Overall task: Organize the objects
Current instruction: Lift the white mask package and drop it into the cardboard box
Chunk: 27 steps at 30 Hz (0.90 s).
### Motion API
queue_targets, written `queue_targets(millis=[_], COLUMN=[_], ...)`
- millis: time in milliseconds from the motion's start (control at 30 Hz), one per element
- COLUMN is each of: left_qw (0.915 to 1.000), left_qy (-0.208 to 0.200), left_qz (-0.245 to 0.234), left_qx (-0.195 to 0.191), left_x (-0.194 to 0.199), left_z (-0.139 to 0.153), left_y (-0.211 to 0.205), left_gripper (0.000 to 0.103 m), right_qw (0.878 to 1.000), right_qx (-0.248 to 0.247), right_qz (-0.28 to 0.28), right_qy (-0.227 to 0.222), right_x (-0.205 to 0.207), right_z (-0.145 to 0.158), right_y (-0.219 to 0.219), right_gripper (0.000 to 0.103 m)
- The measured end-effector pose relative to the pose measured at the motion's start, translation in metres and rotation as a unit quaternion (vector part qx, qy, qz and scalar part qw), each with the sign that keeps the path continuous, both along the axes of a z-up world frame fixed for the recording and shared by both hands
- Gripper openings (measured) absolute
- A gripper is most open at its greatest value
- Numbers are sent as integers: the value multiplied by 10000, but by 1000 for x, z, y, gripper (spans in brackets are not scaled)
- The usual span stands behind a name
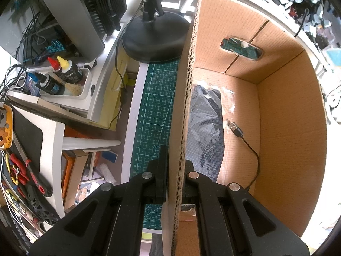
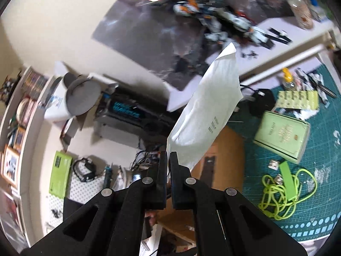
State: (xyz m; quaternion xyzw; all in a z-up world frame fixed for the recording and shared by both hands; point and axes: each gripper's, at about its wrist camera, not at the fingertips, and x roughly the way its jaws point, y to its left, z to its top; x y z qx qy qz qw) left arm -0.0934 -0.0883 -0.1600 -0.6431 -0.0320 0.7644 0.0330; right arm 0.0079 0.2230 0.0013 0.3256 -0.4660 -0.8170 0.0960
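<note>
The desk (image 1: pixel 132 115) carries a green cutting mat (image 1: pixel 157 98). On the mat ahead of the left hand-held gripper (image 1: pixel 172 170) sit a cardboard box (image 1: pixel 285 115) and, beyond it, a black lamp base (image 1: pixel 155 38). Right of the right hand-held gripper (image 2: pixel 168 160) lie a pale green box (image 2: pixel 283 136) and a neon-green cord (image 2: pixel 285 194).

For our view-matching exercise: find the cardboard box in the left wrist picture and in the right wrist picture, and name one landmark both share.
Left wrist: cardboard box fills the right half, its corrugated wall clamped in the left gripper.
Right wrist: cardboard box sits low at centre, partly behind the white bag in the right gripper.
Shared landmark: green cutting mat.
</note>
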Motion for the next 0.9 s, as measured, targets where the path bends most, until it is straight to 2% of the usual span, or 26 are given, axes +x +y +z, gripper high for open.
queue_targets(millis=[233,467,600,633,700,900], left_qw=[10000,10000,10000,10000,10000,10000], left_qy=[0,-2,0,-5,-3,-4], left_qz=[-3,-8,-7,-7,-10,-14], left_qx=[0,3,2,1,-2,5], left_x=[0,0,0,0,0,0], left_z=[0,0,0,0,0,-1], left_y=[0,0,0,0,0,0], left_gripper=[4,4,4,4,4,4], right_qw=[9984,9937,9880,9890,9860,9808], right_qx=[103,368,693,750,870,692], right_qz=[523,1060,1350,1221,1305,1403], right_qy=[189,20,-290,-352,-572,-1164], right_x=[-20,-49,-69,-73,-81,-91], right_z=[20,6,-23,-31,-53,-110], right_y=[-34,-75,-97,-100,-108,-120], right_gripper=[2,2,2,2,2,2])
